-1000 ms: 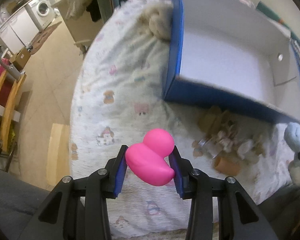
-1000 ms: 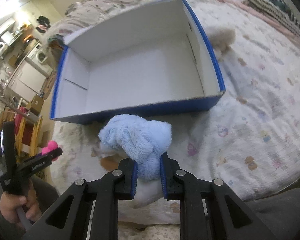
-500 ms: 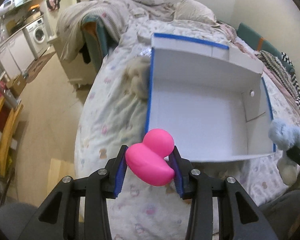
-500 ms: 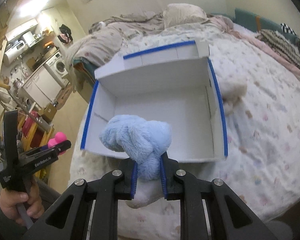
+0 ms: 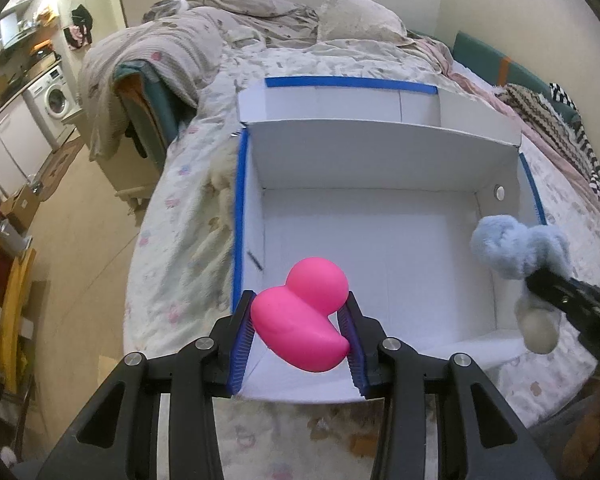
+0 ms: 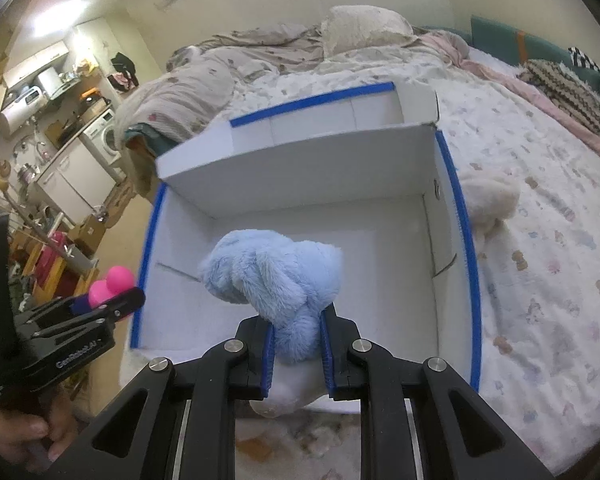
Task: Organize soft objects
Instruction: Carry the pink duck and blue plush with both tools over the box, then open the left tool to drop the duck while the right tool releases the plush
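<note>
Both grippers loaded, hovering over near edge of the white cardboard box with blue-taped rims (image 5: 380, 236), which sits on the bed w/ pale patterned quilt (image 5: 180, 232).

Edges/clearance:
- Box top fully open. Far wall stands tall, w/ a flap folded out behind it; near wall is lowest, side walls blue-edged.
- Left rim runs close to the bed's left edge; only a narrow quilt strip, then bare floor (image 5: 72, 240).
- Right of box: wide open quilt, except a cream fluffy plush (image 6: 488, 200) lying against the outside of the right wall.
- Far end of bed: rumpled grey-beige blanket (image 5: 220, 28) and a pillow, well apart from box.
- Near wall, outside: small beige/orange clutter on the quilt under the right gripper, too blurred to ID.

Containers:
- Box interior: white floor bare in both views, nothing lying in it.

Grippers:
- Left gripper (image 5: 300, 336): blue pads clenched on a glossy pink rubber duck-shaped toy (image 5: 300, 320), one pad each side of the body, head pointing far. Toy is in the air over the box's near-left corner, not touching it.
- Right gripper (image 6: 298, 354): pads squeezed tight on a light-blue fluffy plush toy (image 6: 276, 276); blue part bulges out past the pads, whitish part hangs below them. It hangs over the near wall, mid-to-right of box.
- The two grippers are well apart, left one at the left rim. A hand (image 6: 16, 436) holds the left gripper's handle.
</note>
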A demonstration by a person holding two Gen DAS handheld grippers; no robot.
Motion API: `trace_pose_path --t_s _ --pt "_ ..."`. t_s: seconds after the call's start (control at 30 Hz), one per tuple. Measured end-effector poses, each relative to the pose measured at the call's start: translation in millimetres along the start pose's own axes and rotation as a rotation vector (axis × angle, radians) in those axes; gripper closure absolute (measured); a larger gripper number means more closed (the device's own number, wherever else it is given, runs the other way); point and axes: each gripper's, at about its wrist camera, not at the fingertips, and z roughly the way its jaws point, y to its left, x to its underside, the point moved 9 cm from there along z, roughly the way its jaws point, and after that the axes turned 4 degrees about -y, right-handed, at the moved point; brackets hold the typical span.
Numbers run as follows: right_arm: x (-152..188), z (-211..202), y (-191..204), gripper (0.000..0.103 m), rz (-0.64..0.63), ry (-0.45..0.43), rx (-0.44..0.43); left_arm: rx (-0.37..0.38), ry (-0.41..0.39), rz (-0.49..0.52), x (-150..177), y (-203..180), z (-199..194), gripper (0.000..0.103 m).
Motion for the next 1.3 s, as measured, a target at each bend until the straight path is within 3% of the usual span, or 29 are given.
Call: trace_pose_path --t_s 0.43,0.8,1.1,1.3 --pt "34 63 -19 0.082 -0.011 0.107 0.071 0.014 0.006 0.076 13 -27 70 0.065" --pt "51 97 -29 0.081 0.009 0.223 0.094 0.033 0.034 0.089 21 -32 92 0.065" --pt "49 103 -32 0.079 0.023 0.234 0.085 0.03 0.015 0.069 18 -32 93 0.065" --pt "45 98 -35 0.066 0.052 0.218 0.059 0.023 0.035 0.083 23 -33 97 0.065"
